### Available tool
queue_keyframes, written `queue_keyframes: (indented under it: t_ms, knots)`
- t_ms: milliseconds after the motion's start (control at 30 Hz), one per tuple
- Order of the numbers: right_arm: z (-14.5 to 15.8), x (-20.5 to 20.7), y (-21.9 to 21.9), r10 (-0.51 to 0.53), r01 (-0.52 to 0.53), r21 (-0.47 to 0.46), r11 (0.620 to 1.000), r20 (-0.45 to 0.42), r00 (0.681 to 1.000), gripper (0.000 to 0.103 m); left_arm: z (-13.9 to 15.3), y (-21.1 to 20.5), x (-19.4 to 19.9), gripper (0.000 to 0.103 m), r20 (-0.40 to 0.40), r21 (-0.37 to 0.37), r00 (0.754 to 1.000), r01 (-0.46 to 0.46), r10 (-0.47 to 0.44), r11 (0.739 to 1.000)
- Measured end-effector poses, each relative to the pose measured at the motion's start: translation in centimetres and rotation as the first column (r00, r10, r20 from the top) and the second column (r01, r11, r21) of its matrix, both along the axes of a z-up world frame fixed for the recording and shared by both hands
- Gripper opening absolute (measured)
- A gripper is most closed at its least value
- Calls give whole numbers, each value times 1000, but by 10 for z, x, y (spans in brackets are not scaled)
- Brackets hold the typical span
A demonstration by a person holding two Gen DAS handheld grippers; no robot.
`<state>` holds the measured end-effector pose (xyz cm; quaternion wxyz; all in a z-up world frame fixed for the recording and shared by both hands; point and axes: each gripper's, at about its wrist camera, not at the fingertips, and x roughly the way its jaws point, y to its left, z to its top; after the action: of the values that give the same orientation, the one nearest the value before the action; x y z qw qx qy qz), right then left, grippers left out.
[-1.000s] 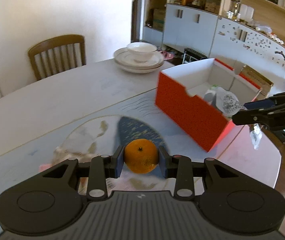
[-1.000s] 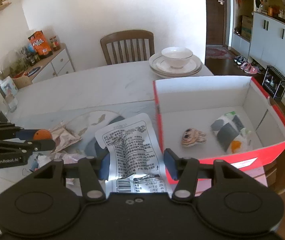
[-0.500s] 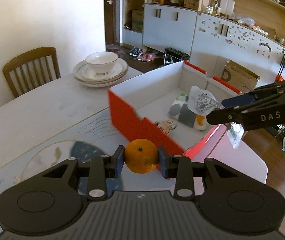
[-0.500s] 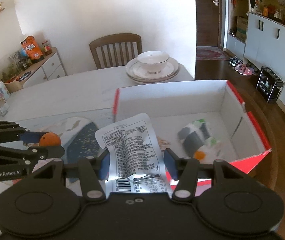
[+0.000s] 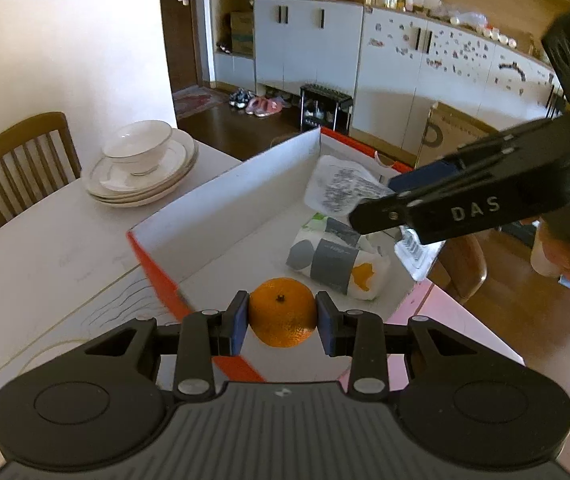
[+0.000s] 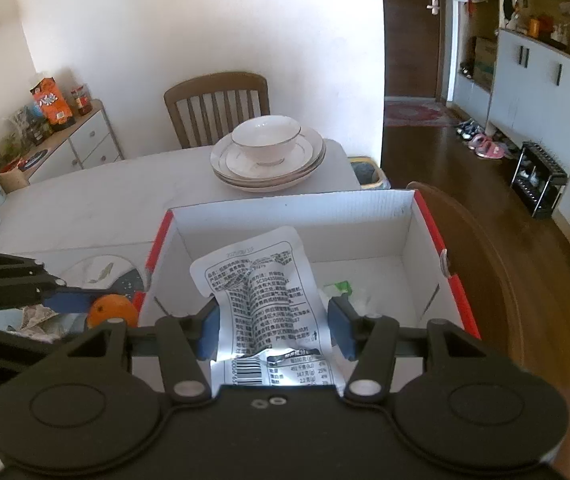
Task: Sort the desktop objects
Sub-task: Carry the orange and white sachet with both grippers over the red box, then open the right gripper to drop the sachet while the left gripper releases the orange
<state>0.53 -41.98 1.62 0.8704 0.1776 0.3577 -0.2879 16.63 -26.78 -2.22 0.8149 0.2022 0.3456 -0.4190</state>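
My left gripper (image 5: 283, 316) is shut on an orange (image 5: 283, 312) and holds it over the near left corner of the red box (image 5: 153, 264) with white inside walls. My right gripper (image 6: 275, 330) is shut on a white printed snack packet (image 6: 263, 296) and holds it above the box (image 6: 461, 304). The packet also shows in the left wrist view (image 5: 341, 190). A grey, white and yellow pouch (image 5: 337, 262) lies on the box floor. The orange (image 6: 111, 310) and left gripper show at the left of the right wrist view.
A stack of plates with a bowl (image 6: 267, 154) stands on the table behind the box. A wooden chair (image 6: 217, 106) stands beyond the table. Crumpled wrappers (image 6: 37, 318) lie left of the box. A person's hand (image 5: 565, 256) holds the right gripper.
Both grippers have moved toward the box: the orange went from above the table to over the box's near corner, and the packet from in front of the box to above its inside.
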Motion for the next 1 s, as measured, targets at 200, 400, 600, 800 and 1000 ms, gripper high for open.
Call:
queue_keyframes:
  t_ms: [200,400,600,800,1000]
  knots:
    - [-14,20,-29,23,-22,23,999,-34,999,55,-19,-34,11,34,-16,65,1000,13,-12,998]
    - [-36,44,-49,59,-56,33,998,-83,995,55,-41,-53,23,34,-38,111,999,15,-11,994]
    - [-56,62,-54,100,-93,50,994,-140,985,55,-55,-61,30,34,-60,142,998,16,-7,990]
    - [-71,71,-61,108,-96,76,992,-175,979,55,-66,-65,37,34,-99,167,995,15,1,986]
    - [-79,75,-59,141,-128,73,989,-204,969,55,-74,-68,40,34,-140,192,990,25,2,981]
